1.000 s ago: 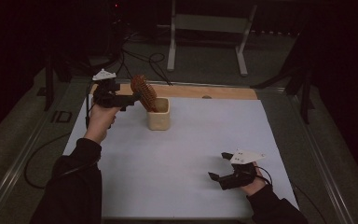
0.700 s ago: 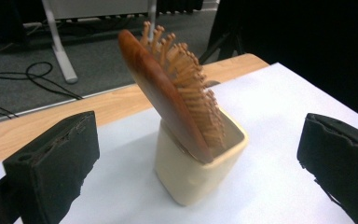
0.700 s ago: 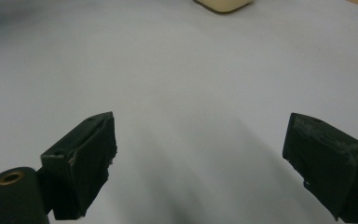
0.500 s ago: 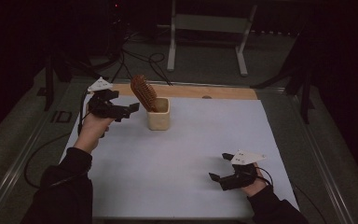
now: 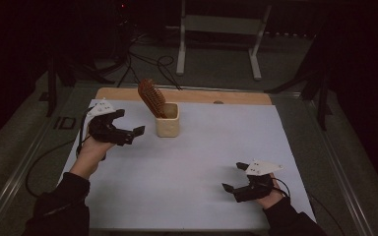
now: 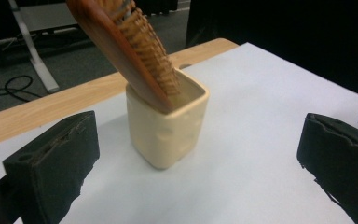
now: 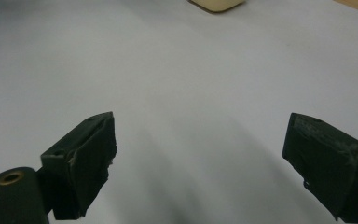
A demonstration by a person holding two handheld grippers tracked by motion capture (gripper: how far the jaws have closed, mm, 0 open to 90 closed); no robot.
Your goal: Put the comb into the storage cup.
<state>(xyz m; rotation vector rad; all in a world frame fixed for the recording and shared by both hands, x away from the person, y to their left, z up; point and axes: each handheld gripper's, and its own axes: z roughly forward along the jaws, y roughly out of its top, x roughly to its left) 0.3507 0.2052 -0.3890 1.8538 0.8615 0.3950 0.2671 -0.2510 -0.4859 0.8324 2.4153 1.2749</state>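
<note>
A cream square cup (image 5: 168, 126) (image 6: 167, 126) stands on the white sheet near the far left. A brown wooden hairbrush (image 5: 151, 98) (image 6: 127, 43) leans in it, handle down, bristled head up and tilted left. My left gripper (image 5: 129, 123) (image 6: 196, 168) hovers open just left of the cup, jaws wide apart with nothing between them. My right gripper (image 5: 235, 176) (image 7: 200, 172) rests open low over the sheet near the front right, far from the cup. In the right gripper view the cup's base (image 7: 216, 4) shows at the top edge.
The white sheet (image 5: 211, 147) covers most of the wooden table (image 5: 197, 96), whose bare strip runs along the far edge. A metal stand (image 5: 219, 34) and cables (image 5: 147, 61) lie on the dark floor beyond.
My left gripper has let go of the hairbrush, opened, and drawn back left and toward the person. The brush stays leaning in the cup. The right gripper has not moved.
</note>
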